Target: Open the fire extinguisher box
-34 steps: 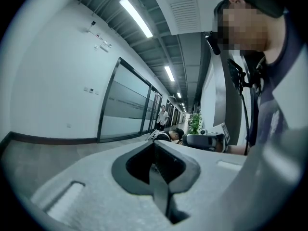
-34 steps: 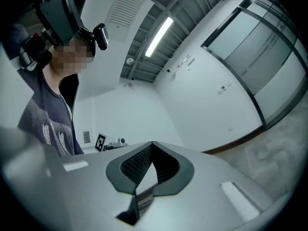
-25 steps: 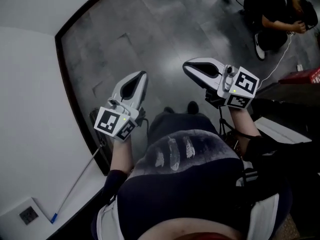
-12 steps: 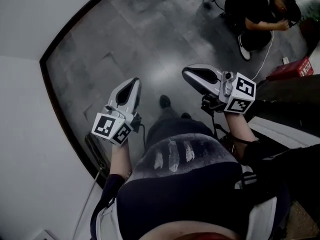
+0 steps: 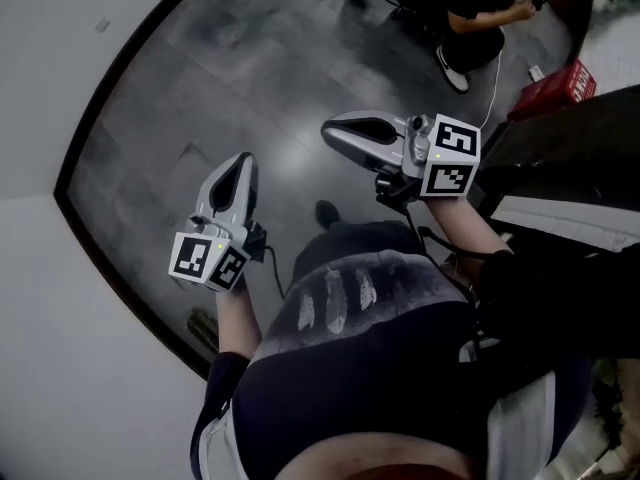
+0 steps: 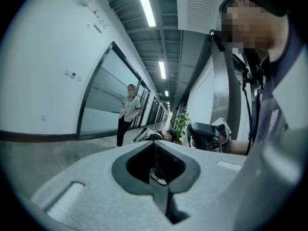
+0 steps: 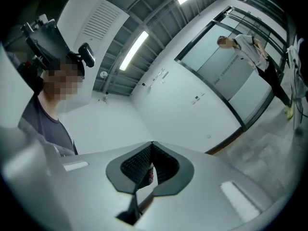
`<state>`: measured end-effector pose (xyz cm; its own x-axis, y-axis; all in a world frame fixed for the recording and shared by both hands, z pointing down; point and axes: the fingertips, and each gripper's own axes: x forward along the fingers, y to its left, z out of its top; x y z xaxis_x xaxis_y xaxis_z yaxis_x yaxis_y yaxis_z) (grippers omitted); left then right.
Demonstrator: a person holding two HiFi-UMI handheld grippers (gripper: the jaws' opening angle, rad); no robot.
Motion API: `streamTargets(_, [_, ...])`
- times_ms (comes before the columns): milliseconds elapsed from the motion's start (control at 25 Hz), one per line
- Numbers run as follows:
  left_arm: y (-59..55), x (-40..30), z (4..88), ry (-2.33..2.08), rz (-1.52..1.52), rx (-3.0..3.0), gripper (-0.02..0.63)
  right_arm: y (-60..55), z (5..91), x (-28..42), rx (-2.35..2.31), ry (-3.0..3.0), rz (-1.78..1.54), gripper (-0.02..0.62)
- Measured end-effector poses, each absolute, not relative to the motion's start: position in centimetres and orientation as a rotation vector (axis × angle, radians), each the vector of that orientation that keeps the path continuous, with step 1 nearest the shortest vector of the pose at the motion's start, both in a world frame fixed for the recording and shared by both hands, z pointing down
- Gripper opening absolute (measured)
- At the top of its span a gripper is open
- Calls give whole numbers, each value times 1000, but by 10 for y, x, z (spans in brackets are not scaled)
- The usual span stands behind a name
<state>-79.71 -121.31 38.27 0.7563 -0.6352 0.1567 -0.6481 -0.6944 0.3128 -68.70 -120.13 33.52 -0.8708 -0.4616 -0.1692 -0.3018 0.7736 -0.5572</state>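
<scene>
Just ahead of the wearer's torso (image 5: 370,368), both claws hang empty over the dark floor (image 5: 250,58). The left gripper (image 5: 243,163) is pinched shut and noses toward 12 o'clock. The right gripper (image 5: 330,131) is likewise closed on nothing, its tips aimed at 9 o'clock. Farther out, at about 2 o'clock from the right gripper and behind its marker cube (image 5: 447,156), a red box (image 5: 556,86) sits by a dark ledge (image 5: 570,158). Its long side runs roughly 8 to 2 o'clock, and I take it for the fire extinguisher box. The right gripper is the nearer, but would have to swing round to face it. Beyond, at 1 o'clock, a person (image 5: 455,13) crouches. Since a second ago the box has slid up and inward from the right edge, and both claws have drifted leftward and stayed closed.
</scene>
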Motion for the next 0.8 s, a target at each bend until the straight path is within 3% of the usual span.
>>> streamTargets(400, [-1283,-768,366,-920,138,2611,-2,-1266,307,-655,-612,2597,-770,2])
streamTargets(800, [-1279,-750,407,-955,100,2599,-2,-1266,352,-648,-577,2682,-745,0])
